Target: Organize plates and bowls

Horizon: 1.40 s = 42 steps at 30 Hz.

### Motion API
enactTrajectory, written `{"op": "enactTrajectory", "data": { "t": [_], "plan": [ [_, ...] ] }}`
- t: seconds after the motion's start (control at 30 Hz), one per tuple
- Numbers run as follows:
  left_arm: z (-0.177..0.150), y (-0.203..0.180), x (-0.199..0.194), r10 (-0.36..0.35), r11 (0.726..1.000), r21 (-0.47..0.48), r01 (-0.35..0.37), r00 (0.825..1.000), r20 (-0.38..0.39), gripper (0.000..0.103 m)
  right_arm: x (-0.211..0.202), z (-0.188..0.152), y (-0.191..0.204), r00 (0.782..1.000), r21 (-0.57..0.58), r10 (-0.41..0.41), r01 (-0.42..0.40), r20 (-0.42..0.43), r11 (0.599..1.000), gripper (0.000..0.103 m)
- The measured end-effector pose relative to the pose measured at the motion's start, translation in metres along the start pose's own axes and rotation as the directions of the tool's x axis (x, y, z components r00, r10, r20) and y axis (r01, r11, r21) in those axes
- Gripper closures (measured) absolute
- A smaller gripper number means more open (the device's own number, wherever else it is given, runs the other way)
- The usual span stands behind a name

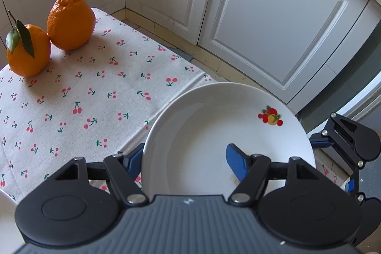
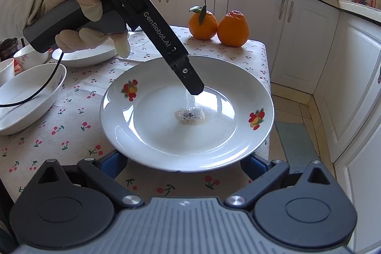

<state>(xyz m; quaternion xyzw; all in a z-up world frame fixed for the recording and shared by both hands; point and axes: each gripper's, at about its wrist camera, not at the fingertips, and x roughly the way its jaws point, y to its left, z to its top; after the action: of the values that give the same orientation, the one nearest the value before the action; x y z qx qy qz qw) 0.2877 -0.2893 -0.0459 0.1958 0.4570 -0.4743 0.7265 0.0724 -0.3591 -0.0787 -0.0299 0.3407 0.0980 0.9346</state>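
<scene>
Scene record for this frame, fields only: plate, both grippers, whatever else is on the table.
plate: white, fruit decals, gritty residue in centre
left gripper: jaws straddle far rim, one pad on inner surface
right gripper: fingers under near rim, grip unclear
oranges: two, side by side, far corner of tablecloth
bowls: white, beside the plate

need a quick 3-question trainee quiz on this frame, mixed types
1. How many oranges stand on the tablecloth?
2. True or false: the plate is clean in the centre.
3. The tablecloth print shows: A lemons, B cherries, C stripes.
Key: 1 two; 2 false, residue sits in the centre; 3 B.
</scene>
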Motion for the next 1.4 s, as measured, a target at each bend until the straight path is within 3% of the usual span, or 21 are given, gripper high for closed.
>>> {"op": "enactTrajectory", "data": {
  "t": [0.47,0.77,1.17,1.33,1.4],
  "plan": [
    [0.0,0.002,0.005,0.013,1.0,-0.003,-0.013,1.0,0.0,0.032,0.002,0.0,0.0,1.0,0.021,-0.015,0.015,0.007,1.0,0.001],
    [0.0,0.0,-0.004,0.041,0.999,-0.011,-0.041,0.999,0.021,0.022,-0.003,0.0,0.001,1.0,0.028,-0.024,0.024,0.004,0.999,0.0],
    [-0.019,-0.01,-0.075,0.1,0.994,-0.045,-0.095,0.987,0.122,0.018,-0.022,0.0,0.014,0.999,0.024,-0.046,0.046,-0.003,0.999,0.0],
    [-0.043,-0.026,-0.118,0.135,0.991,-0.042,-0.129,0.97,0.201,0.013,-0.043,-0.002,0.03,0.999,0.037,-0.046,0.045,0.02,0.998,0.0],
    [-0.056,-0.034,-0.135,0.168,0.986,-0.038,-0.164,0.956,0.241,0.011,-0.052,-0.002,0.038,0.998,0.038,-0.047,0.046,0.035,0.998,0.0]
  ]
}}
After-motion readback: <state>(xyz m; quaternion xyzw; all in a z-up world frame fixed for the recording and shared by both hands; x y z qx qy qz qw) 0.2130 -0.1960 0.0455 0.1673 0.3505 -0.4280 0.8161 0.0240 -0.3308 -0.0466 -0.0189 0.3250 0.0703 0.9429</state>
